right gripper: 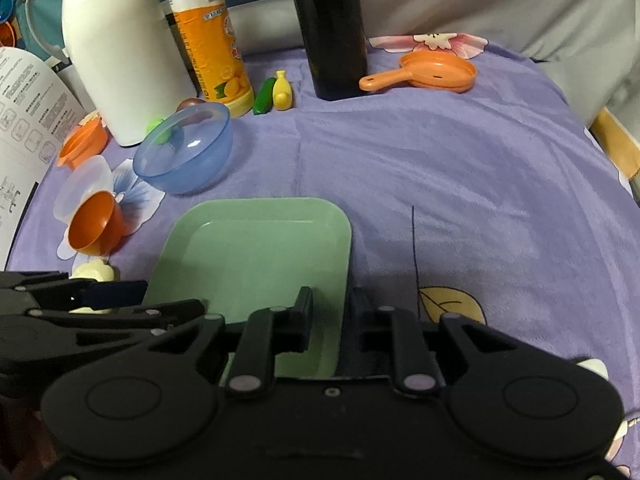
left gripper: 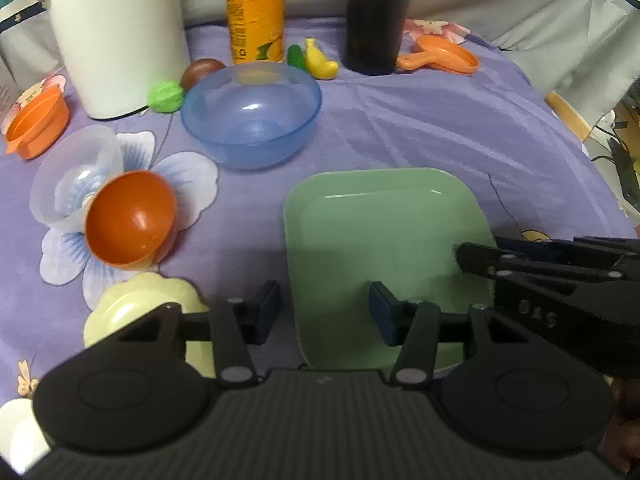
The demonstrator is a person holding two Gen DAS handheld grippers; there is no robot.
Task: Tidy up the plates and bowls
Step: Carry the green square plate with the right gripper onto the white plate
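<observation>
A square green plate (left gripper: 384, 236) (right gripper: 256, 252) lies on the purple cloth in front of both grippers. My left gripper (left gripper: 324, 312) is open, its jaws astride the plate's near left edge. My right gripper (right gripper: 330, 312) is nearly closed around the plate's near right rim. A blue bowl (left gripper: 251, 114) (right gripper: 186, 150) sits behind the plate. A tipped orange bowl (left gripper: 130, 220) (right gripper: 94, 224) leans on a clear bowl (left gripper: 76, 176) (right gripper: 82, 184). A pale yellow flower-shaped dish (left gripper: 140, 312) (right gripper: 94, 272) lies at the near left.
At the back stand a white jug (left gripper: 120, 32) (right gripper: 124, 48), an orange bottle (left gripper: 256, 8) (right gripper: 210, 40) and a dark bottle (left gripper: 376, 16) (right gripper: 332, 28). An orange toy pan (left gripper: 444, 56) (right gripper: 432, 72), an orange cup (left gripper: 38, 122), toy fruit (left gripper: 318, 60) and a booklet (right gripper: 24, 120) lie around.
</observation>
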